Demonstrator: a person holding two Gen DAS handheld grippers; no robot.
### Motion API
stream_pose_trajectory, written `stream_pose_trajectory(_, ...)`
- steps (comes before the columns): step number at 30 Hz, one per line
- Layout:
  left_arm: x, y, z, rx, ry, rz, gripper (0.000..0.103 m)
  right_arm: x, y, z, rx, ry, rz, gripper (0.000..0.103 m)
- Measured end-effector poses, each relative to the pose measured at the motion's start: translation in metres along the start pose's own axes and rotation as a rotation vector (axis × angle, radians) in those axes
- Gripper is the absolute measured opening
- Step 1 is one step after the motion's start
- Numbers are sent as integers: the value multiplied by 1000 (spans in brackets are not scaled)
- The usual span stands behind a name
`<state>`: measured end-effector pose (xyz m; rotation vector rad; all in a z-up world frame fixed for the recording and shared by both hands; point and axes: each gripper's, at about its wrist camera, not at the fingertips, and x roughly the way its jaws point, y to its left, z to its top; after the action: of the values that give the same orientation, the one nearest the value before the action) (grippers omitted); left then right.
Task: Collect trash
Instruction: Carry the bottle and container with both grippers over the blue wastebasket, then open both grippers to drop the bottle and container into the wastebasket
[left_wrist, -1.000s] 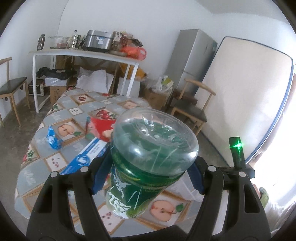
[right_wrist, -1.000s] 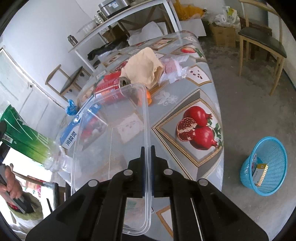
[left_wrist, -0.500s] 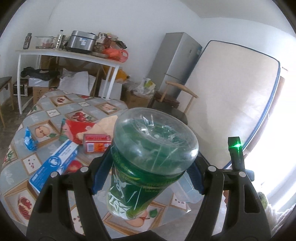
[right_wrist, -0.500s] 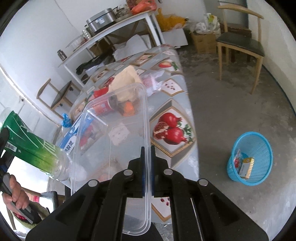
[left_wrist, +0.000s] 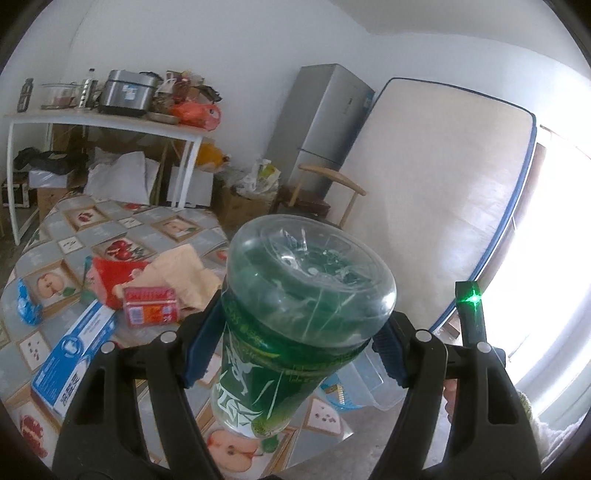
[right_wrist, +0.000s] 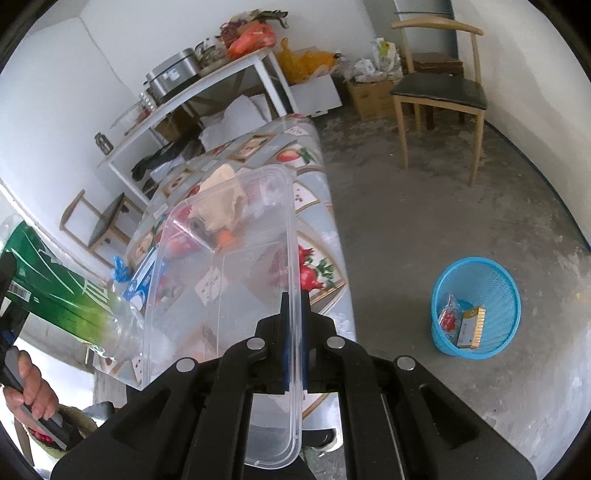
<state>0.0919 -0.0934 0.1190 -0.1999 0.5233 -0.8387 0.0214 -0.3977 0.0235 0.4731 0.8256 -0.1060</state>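
My left gripper (left_wrist: 295, 339) is shut on a green plastic bottle (left_wrist: 295, 325), held base-forward above the table; the bottle also shows at the left of the right wrist view (right_wrist: 59, 295). My right gripper (right_wrist: 293, 332) is shut on the rim of a clear plastic container (right_wrist: 229, 266), held up beside the table's edge. A blue mesh trash basket (right_wrist: 476, 306) stands on the floor to the right, with a few wrappers inside. On the fruit-patterned table (left_wrist: 110, 229) lie a red can (left_wrist: 149, 310), a blue box (left_wrist: 74, 354), a red packet (left_wrist: 114, 277) and beige paper (left_wrist: 184, 273).
A wooden chair (right_wrist: 439, 92) stands on the concrete floor beyond the basket. A white shelf table (left_wrist: 103, 125) with appliances, a fridge (left_wrist: 321, 122) and a mattress (left_wrist: 436, 192) line the walls. A small blue wrapper (left_wrist: 27, 306) lies at the table's left edge.
Both grippers have lifted and swung right with their loads. The basket now sits closer and more central at the right of the right wrist view; the table has dropped lower left.
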Motion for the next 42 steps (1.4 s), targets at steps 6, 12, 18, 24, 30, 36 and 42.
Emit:
stream_pose_trajectory(6, 29, -25, 8, 28, 32, -41, 70, -11, -35, -4, 55, -47, -12, 4)
stream_pose_trajectory(12, 79, -51, 13, 21, 119, -115, 70, -22, -91, -14, 151, -88, -49, 4)
stream_pose_trajectory(18, 149, -84, 8, 1, 258, -233, 70, -38, -150, -25, 217, -134, -172, 4)
stream_pose_trajectory(24, 239, -129, -21, 6, 450, -293, 70, -21, -215, -37, 287, -85, -256, 4)
stream_pose_trajectory(30, 325, -161, -67, 37, 630, -252, 70, 35, -268, -49, 343, 37, -303, 4)
stream_pose_trajectory(36, 405, -187, -99, 66, 747, -179, 70, 84, -317, -46, 407, 98, -347, 5)
stream_pose_trajectory(42, 457, -191, -104, -29, 718, -138, 86, 132, -367, -43, 451, 120, -407, 53)
